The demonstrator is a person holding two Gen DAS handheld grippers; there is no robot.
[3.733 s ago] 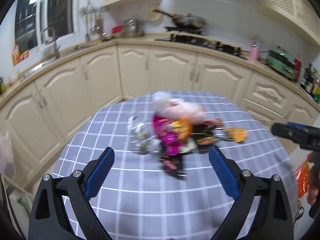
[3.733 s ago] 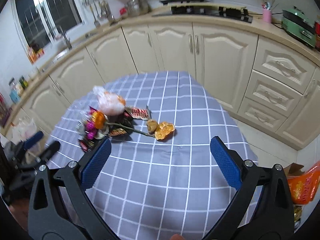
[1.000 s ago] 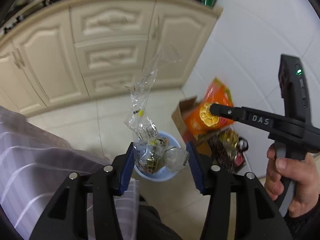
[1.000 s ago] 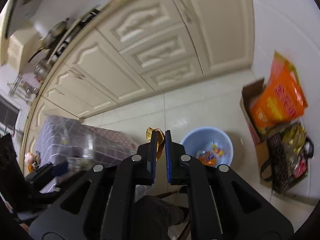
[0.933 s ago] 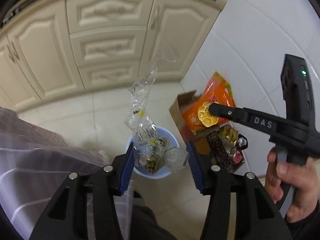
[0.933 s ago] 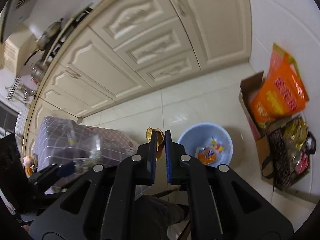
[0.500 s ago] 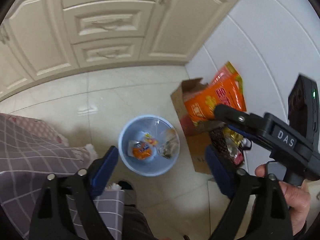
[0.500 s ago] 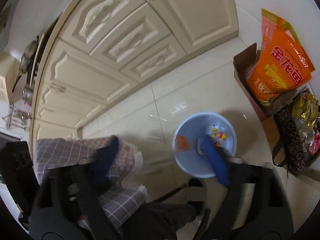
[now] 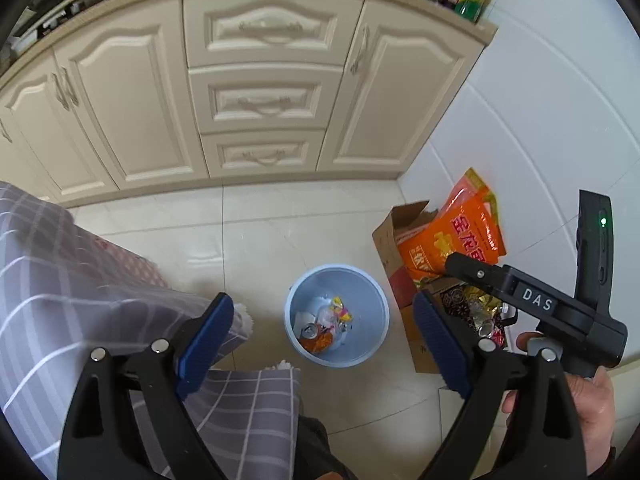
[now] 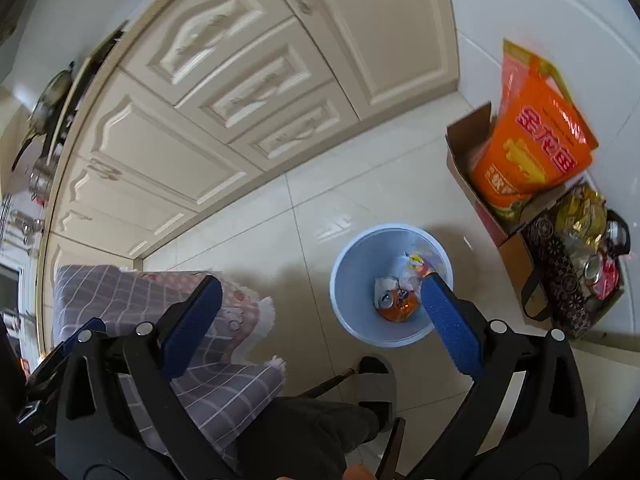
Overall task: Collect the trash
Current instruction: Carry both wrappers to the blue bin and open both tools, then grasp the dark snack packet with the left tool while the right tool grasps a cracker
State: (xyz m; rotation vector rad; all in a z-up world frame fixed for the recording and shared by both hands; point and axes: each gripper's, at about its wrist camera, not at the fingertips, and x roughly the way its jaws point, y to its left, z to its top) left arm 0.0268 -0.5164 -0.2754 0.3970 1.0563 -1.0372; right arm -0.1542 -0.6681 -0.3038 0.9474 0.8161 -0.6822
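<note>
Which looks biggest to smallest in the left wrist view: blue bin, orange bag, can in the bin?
1. blue bin
2. orange bag, close to the bin and partly hidden, so that order is unsure
3. can, clearly smallest

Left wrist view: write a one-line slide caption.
Open left tongs hover empty above the blue bin holding trash.

Cream cabinets [image 9: 256, 92] – glossy pale floor tiles [image 9: 280, 232] – white wall [image 9: 540, 128].
</note>
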